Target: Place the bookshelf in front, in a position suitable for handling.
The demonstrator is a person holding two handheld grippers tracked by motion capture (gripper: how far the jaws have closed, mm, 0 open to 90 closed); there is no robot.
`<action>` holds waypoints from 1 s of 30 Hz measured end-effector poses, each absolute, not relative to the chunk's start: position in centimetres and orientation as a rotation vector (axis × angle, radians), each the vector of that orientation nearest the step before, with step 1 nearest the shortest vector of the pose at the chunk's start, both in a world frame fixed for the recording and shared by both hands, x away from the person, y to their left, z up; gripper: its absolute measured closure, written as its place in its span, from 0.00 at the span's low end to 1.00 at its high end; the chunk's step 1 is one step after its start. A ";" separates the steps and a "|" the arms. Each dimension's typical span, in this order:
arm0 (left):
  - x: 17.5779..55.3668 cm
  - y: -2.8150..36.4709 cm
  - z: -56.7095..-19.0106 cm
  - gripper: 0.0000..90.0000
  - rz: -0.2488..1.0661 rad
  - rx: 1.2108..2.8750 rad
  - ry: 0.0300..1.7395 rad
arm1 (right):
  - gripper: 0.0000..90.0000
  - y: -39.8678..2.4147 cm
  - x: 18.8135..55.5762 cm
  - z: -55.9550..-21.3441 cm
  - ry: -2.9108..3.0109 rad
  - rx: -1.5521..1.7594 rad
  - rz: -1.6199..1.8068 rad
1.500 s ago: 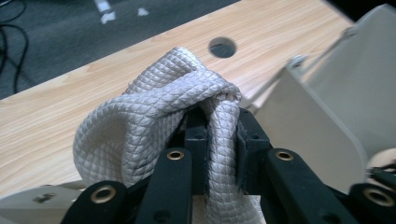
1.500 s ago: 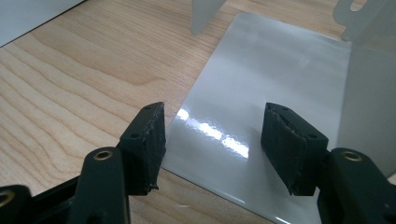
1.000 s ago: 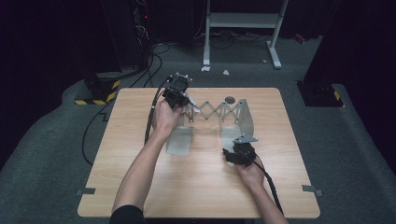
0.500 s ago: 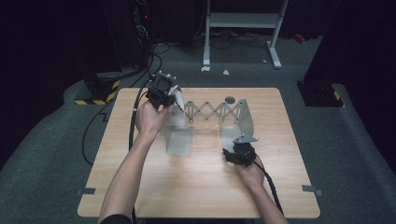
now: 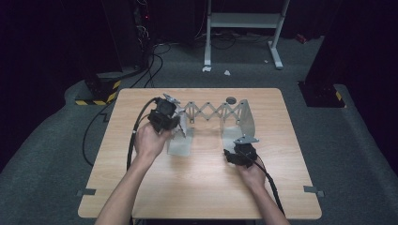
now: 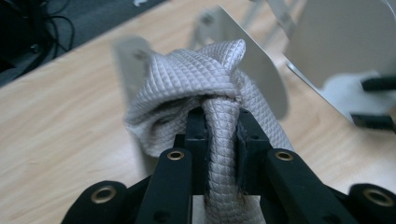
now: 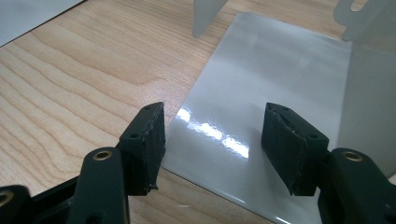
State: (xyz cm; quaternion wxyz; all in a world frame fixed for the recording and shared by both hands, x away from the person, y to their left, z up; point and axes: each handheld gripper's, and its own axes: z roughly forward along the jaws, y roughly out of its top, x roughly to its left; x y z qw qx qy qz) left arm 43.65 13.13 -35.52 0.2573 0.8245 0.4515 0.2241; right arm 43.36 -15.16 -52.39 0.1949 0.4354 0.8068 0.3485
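A grey metal expanding rack (image 5: 213,112) with a scissor lattice lies across the far half of the wooden table (image 5: 197,192). My left gripper (image 5: 164,116) is at the rack's left end plate (image 5: 180,143). In the left gripper view that gripper (image 6: 219,135) is shut on a pale grey, diamond-textured cloth (image 6: 196,79), bunched above the jaws, with the end plate (image 6: 261,70) behind it. My right gripper (image 5: 237,154) sits at the front of the right end plate (image 5: 246,122). Its jaws (image 7: 215,135) stand open, low over the glossy base plate (image 7: 261,84), with nothing between them.
A small dark round object (image 5: 230,100) rests on the table behind the lattice. Cables (image 5: 136,136) trail from both grippers. Beyond the table stand a dark cabinet (image 5: 117,33) and a white frame (image 5: 244,28) on grey floor. The near half of the table is bare wood.
My left gripper has moved left along the far side of the table, and the lattice has stretched wider. The right gripper has stayed where it was.
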 end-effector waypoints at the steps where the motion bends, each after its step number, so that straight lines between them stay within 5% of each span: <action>1: 43.5 13.0 -36.0 0.86 0.601 2.248 1.221 | 0.45 -15.2 43.4 -52.4 2.261 1.221 0.977; 30: 38.6 21.4 -48.2 0.85 0.468 2.044 1.492 | 0.45 -14.5 43.1 -52.4 2.303 1.140 0.974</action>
